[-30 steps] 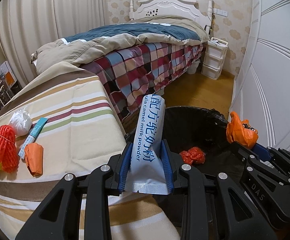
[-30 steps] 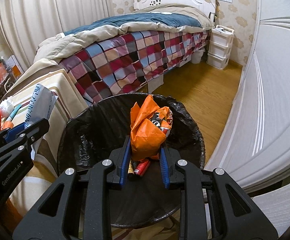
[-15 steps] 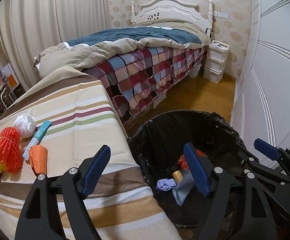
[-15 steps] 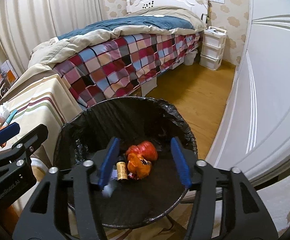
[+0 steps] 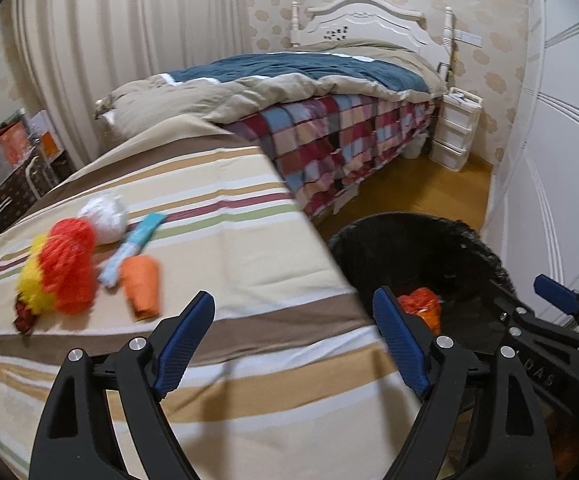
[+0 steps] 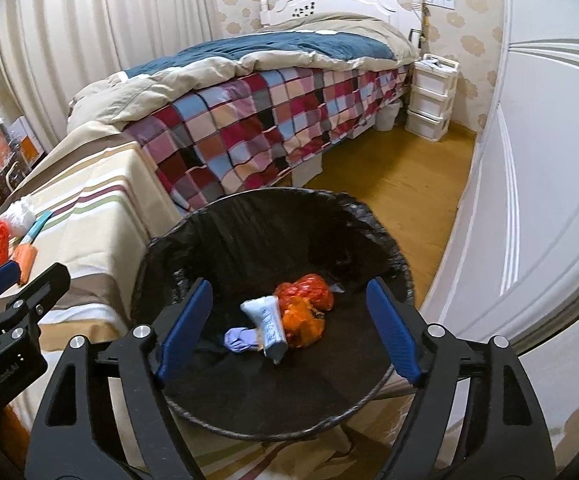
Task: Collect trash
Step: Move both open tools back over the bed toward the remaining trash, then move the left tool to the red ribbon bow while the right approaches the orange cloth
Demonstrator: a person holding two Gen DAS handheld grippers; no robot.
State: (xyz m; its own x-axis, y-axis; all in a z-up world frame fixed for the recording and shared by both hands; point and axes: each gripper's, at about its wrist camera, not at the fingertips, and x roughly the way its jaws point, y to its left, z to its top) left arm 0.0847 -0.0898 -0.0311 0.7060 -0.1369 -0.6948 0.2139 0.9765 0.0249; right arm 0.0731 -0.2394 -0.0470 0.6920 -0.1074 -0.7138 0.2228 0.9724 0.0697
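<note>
Let go of both loads within the last second. Found the left gripper (image 5: pixel 293 298) with jaws spread wide and nothing between them, turned back toward the striped table (image 5: pixel 229 248) on the left. Found the right gripper (image 6: pixel 289 286) just as wide and just as empty, hanging over the black bin (image 6: pixel 269 240) to the right of the table.

Confirmed the drop in the right wrist view: saw the milk powder sachet (image 6: pixel 267 320), held upright by the left jaws a second before, lying on the bin floor against the orange bag (image 6: pixel 303 322) released from the right jaws. Noted a red net (image 6: pixel 307 288) just behind them and a purple glove (image 6: pixel 241 338) touching the sachet's near end (both apparently in the bin beforehand).

Counted that as two more pieces collected, with the job judged unfinished. Still saw a cluster at the far left of the table: a red mesh sleeve (image 5: pixel 67 268) with something yellow (image 5: pixel 29 284) under it, a white wad (image 5: pixel 103 218), a blue strip (image 5: pixel 133 246) and an orange wrapper (image 5: pixel 141 284), all close together, none touched. Judged the wrapper, nearest the left jaws, the likely next pick.
</note>
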